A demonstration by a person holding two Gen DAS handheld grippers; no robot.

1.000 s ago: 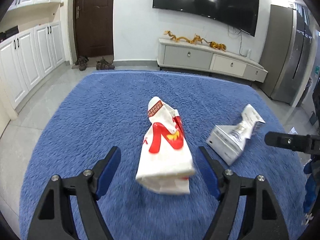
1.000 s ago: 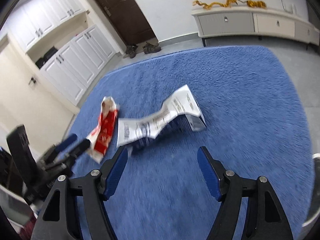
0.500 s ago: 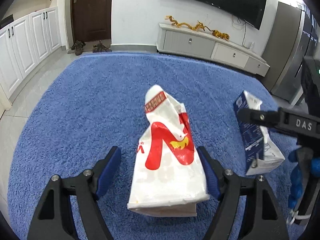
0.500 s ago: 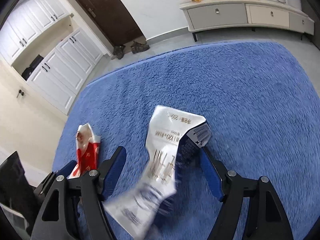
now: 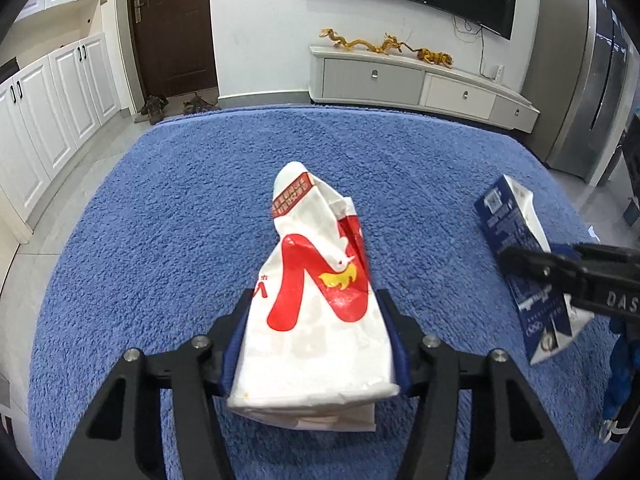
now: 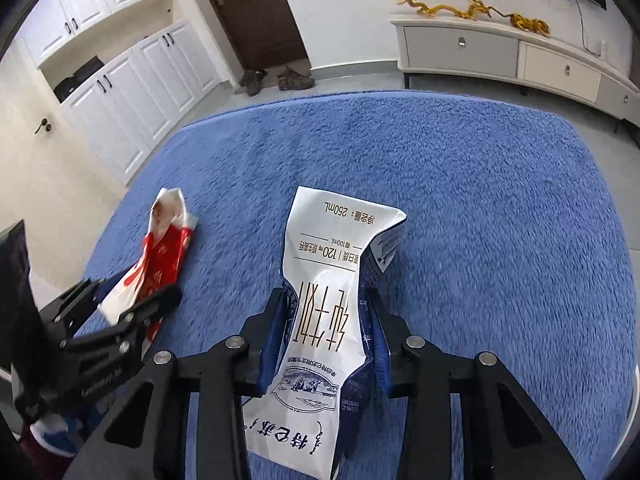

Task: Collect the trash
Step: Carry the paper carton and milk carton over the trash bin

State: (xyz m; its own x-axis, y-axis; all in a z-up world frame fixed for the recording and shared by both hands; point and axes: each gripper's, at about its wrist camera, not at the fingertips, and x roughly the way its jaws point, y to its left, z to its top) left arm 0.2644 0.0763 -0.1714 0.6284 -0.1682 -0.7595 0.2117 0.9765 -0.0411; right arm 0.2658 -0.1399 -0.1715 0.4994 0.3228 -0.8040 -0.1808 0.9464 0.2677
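Left claw [image 5: 316, 340] clamped on load; right claw [image 6: 326, 344] likewise, both raised.

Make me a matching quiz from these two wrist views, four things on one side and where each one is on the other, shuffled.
Things:
1. red-and-white paper bag
2. crushed blue-and-white milk carton
3. golden dragon figurines
4. pair of brown shoes

Places:
A. on the low white cabinet
B. in the right claw
C. by the dark door
D. in the left claw

Pairs: 1-D, 2-B, 3-A, 4-C
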